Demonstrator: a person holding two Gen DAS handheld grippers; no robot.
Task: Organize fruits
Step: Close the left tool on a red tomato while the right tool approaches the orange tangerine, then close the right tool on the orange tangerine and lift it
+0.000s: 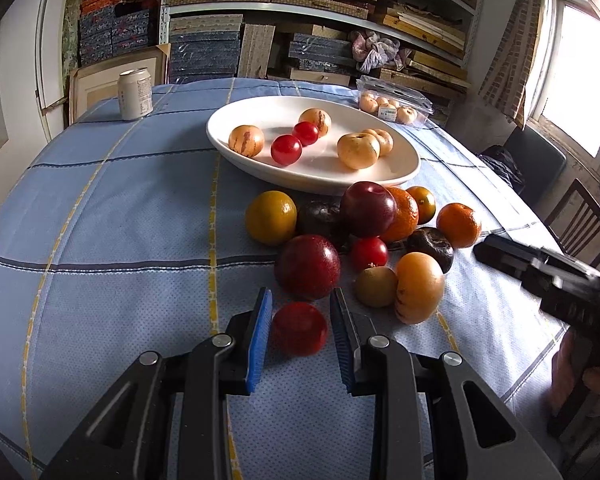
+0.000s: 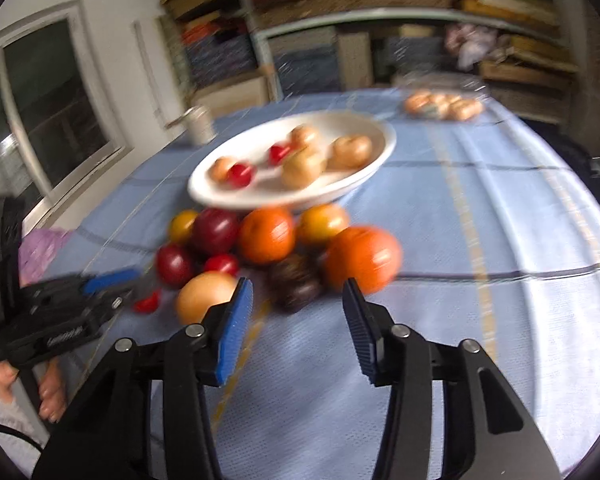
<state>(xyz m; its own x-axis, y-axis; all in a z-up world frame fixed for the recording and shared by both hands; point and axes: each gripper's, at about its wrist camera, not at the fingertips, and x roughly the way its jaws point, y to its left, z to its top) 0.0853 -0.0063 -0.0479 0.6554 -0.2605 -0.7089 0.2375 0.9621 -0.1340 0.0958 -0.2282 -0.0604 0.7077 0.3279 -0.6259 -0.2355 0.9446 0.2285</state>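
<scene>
Left claw (image 1: 301,322) nearest in the left wrist view, blue pads pinching a small red tomato (image 1: 299,328) just above the blue checked cloth of the counter (image 1: 120,220). Right claw (image 2: 298,312) spread in its own blurred view, nothing between the pads, bare cloth beneath; also seen at 3 o'clock in the left wrist view (image 1: 496,254), gripped by a hand (image 1: 580,384) at 4 o'clock. Just beyond the held tomato, at 12 o'clock, a big dark red plum (image 1: 307,266), first of a loose pile of fruit on the cloth. At 1 o'clock of the plum, a second small tomato (image 1: 369,253); below that, a small brownish fruit (image 1: 375,286) touching a pale orange striped fruit (image 1: 419,288). Further on, a yellow-green citrus (image 1: 271,217) at the pile's 9 o'clock side, a second plum (image 1: 367,209) resting atop the heap, 2 wrinkled dark fruits (image 1: 322,220) among them, an orange mandarin (image 1: 404,214) behind the top plum, another mandarin (image 1: 459,225) at the 3 o'clock edge. Beyond the pile, a white oval dish (image 1: 260,160) holding 2 tomatoes (image 1: 286,149) and 4 pale striped fruits (image 1: 357,151). Farther still, a pale drink can (image 1: 135,94) at 10 o'clock of the dish, a clear plastic box of small fruit (image 1: 394,101) at 2 o'clock. Shelves stacked with boxes (image 1: 320,20) at the back.
</scene>
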